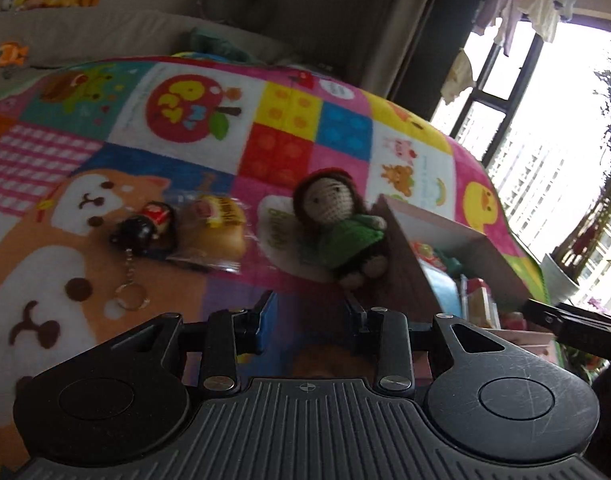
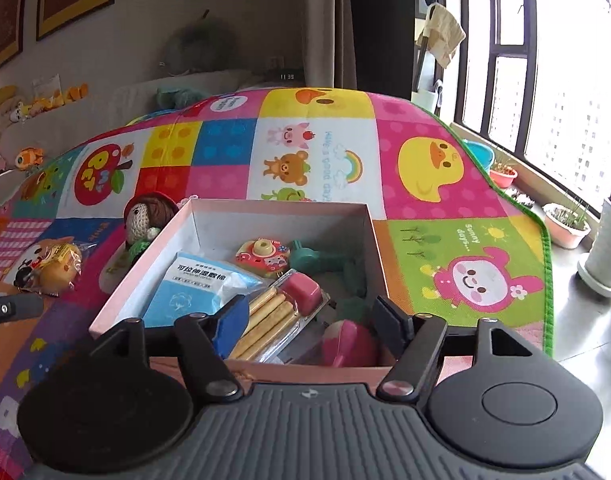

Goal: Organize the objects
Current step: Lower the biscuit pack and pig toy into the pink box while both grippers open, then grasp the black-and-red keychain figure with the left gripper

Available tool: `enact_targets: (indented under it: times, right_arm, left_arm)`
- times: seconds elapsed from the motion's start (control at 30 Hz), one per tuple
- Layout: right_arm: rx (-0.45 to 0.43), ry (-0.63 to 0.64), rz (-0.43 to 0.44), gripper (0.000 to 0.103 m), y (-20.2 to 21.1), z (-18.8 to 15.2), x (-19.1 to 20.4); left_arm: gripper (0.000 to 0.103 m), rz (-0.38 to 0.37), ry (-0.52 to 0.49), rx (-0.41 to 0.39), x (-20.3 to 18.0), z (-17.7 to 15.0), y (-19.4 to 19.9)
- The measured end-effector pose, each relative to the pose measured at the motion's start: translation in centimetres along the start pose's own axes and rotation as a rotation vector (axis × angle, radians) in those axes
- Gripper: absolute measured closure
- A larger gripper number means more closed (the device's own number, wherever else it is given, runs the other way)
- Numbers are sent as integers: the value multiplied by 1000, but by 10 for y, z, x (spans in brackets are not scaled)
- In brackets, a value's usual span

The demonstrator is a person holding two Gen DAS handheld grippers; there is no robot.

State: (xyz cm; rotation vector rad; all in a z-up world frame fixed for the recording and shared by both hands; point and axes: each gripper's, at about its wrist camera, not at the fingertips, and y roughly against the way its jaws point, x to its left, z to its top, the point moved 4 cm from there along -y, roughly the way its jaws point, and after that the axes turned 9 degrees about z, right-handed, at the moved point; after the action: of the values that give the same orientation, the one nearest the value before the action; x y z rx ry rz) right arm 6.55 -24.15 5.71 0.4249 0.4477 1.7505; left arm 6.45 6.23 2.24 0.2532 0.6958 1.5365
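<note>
The crochet doll [image 1: 337, 220] lies on the play mat [image 1: 185, 168], leaning against the outer left wall of the pink box [image 2: 165, 248]; in the right wrist view only its head shows over that wall. It is not yet in the box. Just beside it, toward the mat's left side, lie a wrapped bun [image 1: 215, 232] in clear film and a small dark figure keychain [image 1: 145, 228] with its chain and ring trailing toward the camera. The two touch or nearly touch.

The box already holds a blue-and-white packet [image 2: 197, 284], a tray of biscuit sticks [image 2: 273, 316], a toy camera [image 2: 261, 256], a green toy [image 2: 313, 260] and a pink piece [image 2: 345, 344]. Free floor remains mainly at the far left corner.

The left gripper [image 1: 309, 308] hovers above the mat short of the doll, fingers spread wide, holding nothing. The right gripper [image 2: 309, 320] hangs over the near wall of the box, fingers also wide and empty.

Risks, as judged:
- The doll is soft and rests on the box wall. A low approach could push it and the light card box sideways rather than grip it.
- A finger may catch the box wall together with the doll, tipping the box.
- The bun's film is slippery and crushable; a hard squeeze would deform it.
- The keychain's ring may snag on the mat pile or swing free.
- The left view is blurred, so the exact clearance cannot be told.
</note>
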Motion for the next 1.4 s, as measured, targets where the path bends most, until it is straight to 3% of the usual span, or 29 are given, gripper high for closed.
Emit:
enact_targets:
  times: [0.13,0.27,0.43,0.6,0.73,0.87,1.07,1.2,1.27,1.4]
  right_arm:
    - [-9,-8,2,22,22,-18,7]
    - [0,-34,12,19,27,-39,15]
    - [50,-74,36,19,16,-53,22]
    - [44,-47,77,19,20,-51,35]
    - [31,-4,116,19,28,-45,48]
    - [26,39,190,19,30,-30,68]
    - [19,141,354,19,13,13,121]
    - [68,225,423,19,-30,33,165]
    - [123,245,429,19,-61,37,188]
    - [205,246,402,19,-118,37,222]
  left_arm:
    - [66,93,27,-93,36,14,4]
    - [66,186,46,-115,72,38,-10]
    - [66,196,-39,-20,88,62,-52]
    - [62,199,-117,86,84,59,-90]
    - [67,226,-120,57,80,53,-97]
    - [70,119,-112,88,71,41,-84]
    - [70,48,-161,113,56,-3,-29]
    - [70,21,-195,88,51,-27,-1]
    - [70,28,-217,42,49,-37,5]
    - [70,39,-228,34,46,-37,6]
